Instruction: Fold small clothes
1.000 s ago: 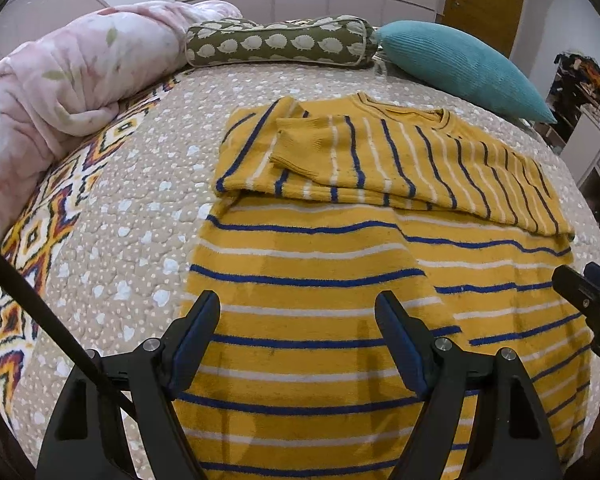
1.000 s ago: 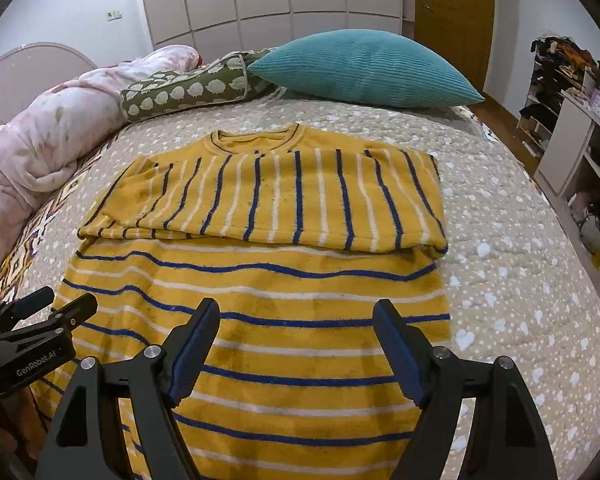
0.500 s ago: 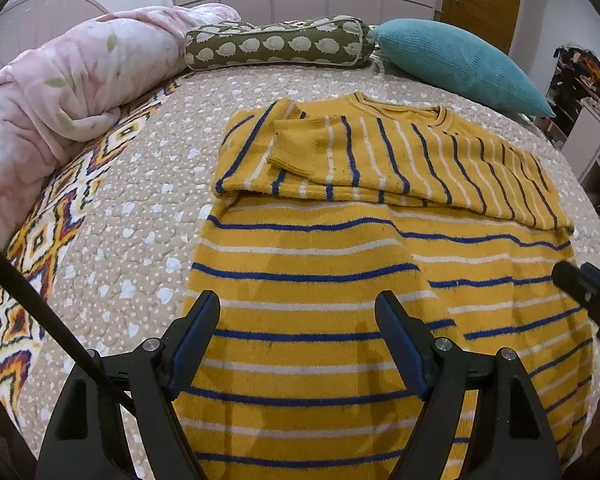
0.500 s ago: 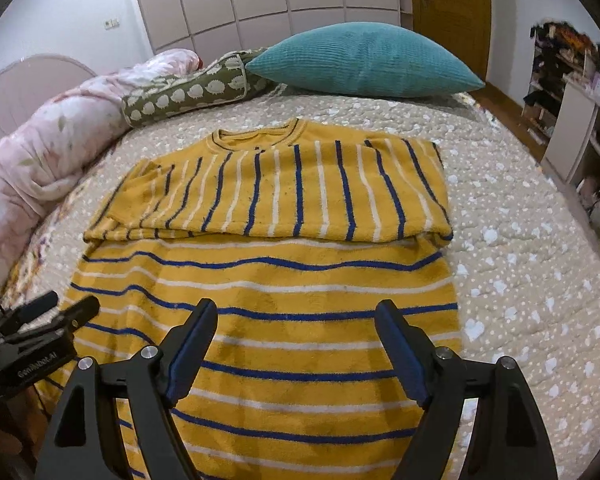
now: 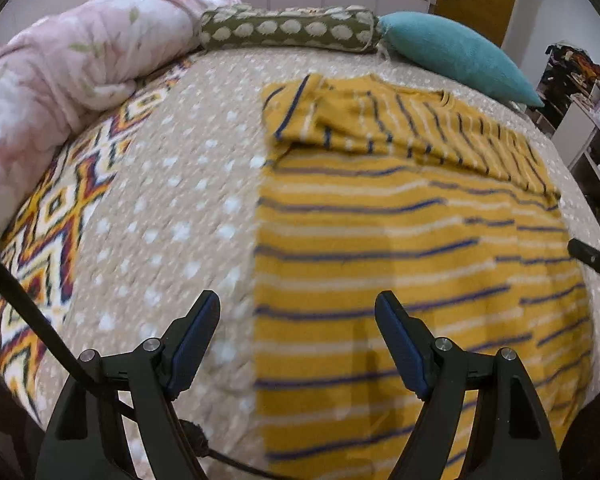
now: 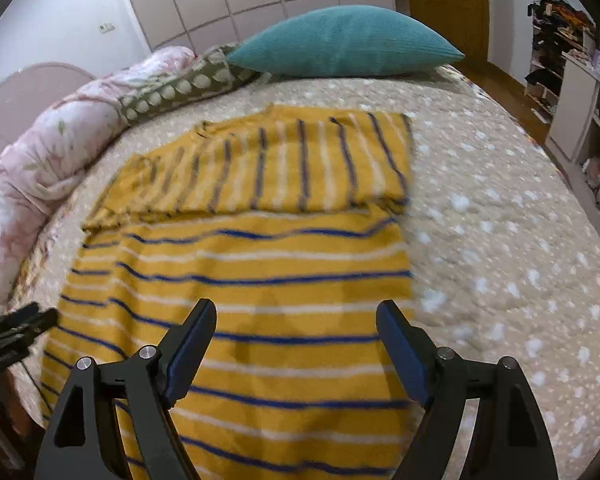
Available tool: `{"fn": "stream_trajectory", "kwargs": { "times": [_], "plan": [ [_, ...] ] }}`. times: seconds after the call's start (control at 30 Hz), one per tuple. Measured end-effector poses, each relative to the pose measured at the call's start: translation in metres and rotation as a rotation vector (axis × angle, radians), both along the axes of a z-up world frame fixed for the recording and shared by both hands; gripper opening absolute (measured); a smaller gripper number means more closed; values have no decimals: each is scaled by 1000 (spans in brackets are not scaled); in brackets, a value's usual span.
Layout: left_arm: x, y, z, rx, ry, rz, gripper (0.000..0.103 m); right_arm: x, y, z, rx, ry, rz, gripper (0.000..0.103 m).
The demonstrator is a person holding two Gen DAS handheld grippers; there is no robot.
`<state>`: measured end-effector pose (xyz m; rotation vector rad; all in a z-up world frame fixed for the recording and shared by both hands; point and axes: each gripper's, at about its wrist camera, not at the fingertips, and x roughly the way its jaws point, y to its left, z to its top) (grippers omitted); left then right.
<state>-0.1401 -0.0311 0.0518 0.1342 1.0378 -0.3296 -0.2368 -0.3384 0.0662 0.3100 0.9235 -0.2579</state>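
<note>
Left wrist view, one striped sweater (image 5: 412,264), two pillows, left tool (image 5: 298,336) wide, right tool (image 6: 296,336) wide, both empty

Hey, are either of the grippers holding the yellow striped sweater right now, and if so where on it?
Nothing is held. The left gripper and right gripper are both open above the sweater, with no fabric between their fingers.
</note>
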Motion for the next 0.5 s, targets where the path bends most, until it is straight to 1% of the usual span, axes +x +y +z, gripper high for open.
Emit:
{"fn": "stream_trajectory", "kwargs": {
  "times": [0.07,0.17,0.2,0.23,0.27,0.3,0.33,0.37,0.47,0.5],
  "plan": [
    [-5,11,-5,-4,16,18,79,-9,-9,-6,-9,18,-23,86],
    [-8,25,-14,-31,55,48,79,-16,-23,-18,43,34,-59,86],
    [-8,29,-15,-39,69,52,79,-16,-24,-22,63,35,-60,74],
    [-9,34,-15,-46,82,51,79,-15,-24,-27,75,38,-46,60],
    [-10,37,-12,-49,88,44,79,-13,-21,-30,43,54,-21,33],
    [-12,42,-8,-49,85,35,79,-12,-17,-30,-24,68,1,20],
    [-13,45,-4,-46,79,31,79,-13,-13,-28,-83,67,22,15],
    [-15,52,5,-35,62,24,79,-16,-13,-26,-91,62,35,13],
    [-19,70,26,-8,21,16,79,-27,-22,-19,-90,62,27,13],
    [-21,78,33,-1,19,6,80,-31,-24,-17,-82,63,24,13]
  ]
}}
